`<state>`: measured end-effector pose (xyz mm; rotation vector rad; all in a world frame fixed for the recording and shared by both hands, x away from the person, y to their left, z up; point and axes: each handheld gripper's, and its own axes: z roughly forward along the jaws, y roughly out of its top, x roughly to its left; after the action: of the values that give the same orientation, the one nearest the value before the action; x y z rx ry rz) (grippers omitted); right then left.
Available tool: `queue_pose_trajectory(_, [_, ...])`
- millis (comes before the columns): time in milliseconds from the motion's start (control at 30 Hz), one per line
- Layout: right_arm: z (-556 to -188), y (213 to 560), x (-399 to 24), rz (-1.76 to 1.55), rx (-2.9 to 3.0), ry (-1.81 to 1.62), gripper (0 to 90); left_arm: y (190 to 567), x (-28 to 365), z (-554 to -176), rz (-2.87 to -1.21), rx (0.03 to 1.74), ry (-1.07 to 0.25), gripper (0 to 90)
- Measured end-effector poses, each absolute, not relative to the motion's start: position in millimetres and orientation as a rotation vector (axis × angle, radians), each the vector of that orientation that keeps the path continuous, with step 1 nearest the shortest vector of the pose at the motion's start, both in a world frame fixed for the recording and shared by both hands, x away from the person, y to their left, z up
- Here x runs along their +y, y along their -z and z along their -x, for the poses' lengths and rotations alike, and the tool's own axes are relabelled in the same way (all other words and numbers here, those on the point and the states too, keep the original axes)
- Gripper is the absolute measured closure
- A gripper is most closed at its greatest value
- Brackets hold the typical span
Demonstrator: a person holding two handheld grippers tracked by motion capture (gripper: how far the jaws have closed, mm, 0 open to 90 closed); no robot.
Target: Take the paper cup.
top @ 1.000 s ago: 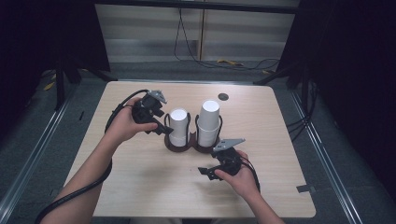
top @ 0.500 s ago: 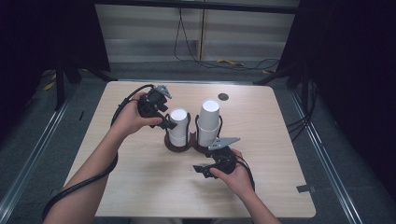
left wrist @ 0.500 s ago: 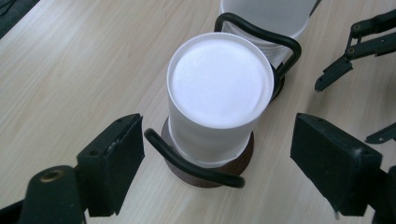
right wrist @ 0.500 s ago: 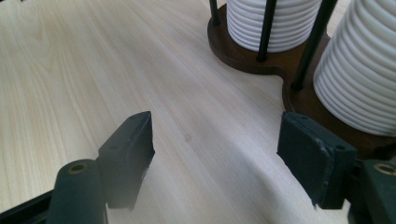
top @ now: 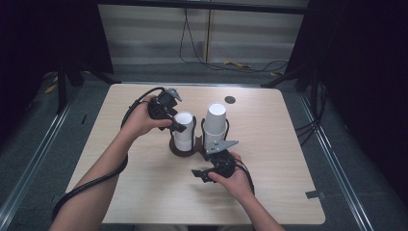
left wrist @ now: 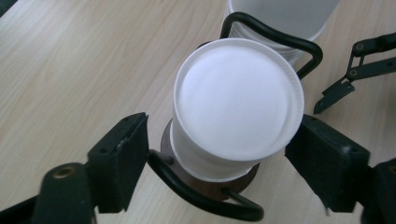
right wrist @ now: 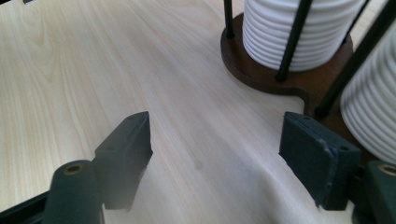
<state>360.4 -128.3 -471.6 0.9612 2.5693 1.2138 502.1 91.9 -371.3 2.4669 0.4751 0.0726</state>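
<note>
Nearest the person, the right gripper [top: 208, 166] sits low over the desk [top: 144, 202] just in front of the cup holder's brown wooden base [right wrist: 280, 81]; its jaws have just been opening and stand spread with only bare wood grain between them, touching nothing; the right hand [top: 235, 180] grips it from behind. Beyond it stands the holder with two stacks of white paper cups, bottoms up, inside black wire hoops [left wrist: 275, 35]; the taller stack [top: 216, 126] stands on the right, the shorter stack [top: 183, 131] on the left, the two just beside each other. Farther off, the left gripper [top: 179, 126] comes down over the shorter stack; its jaws have just been closing and flank the top cup [left wrist: 238, 105], one on each side, with a sliver of gap still showing, so not yet pinching. A small dark disc [top: 230, 99] lies near the desk's far edge.
</note>
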Motion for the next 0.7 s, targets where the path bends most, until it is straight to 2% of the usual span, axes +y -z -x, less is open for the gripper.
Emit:
queue_pose_trajectory(100, [-361.6, 470.4, -124.9, -0.947, 2.566, -1.222, 23.7, 372.7, 89.0, -502.5, -2.457, 0.47, -0.048, 27.0])
queue_pose_trajectory(300, [-365.9, 471.2, -116.7, -0.93, 2.571, -1.221, 22.4, 374.8, 84.3, -504.5, -2.477, 0.441, -0.048, 26.4])
queue_pose_trajectory(400, [-367.5, 473.0, -112.6, -0.919, 2.567, -1.231, 19.1, 375.0, 83.3, -504.1, -2.468, 0.444, -0.035, 31.7])
queue_pose_trajectory(700, [-371.6, 473.4, -104.1, -0.956, 2.526, -1.279, 14.2, 369.9, 81.8, -504.3, -2.487, 0.453, -0.036, 32.6])
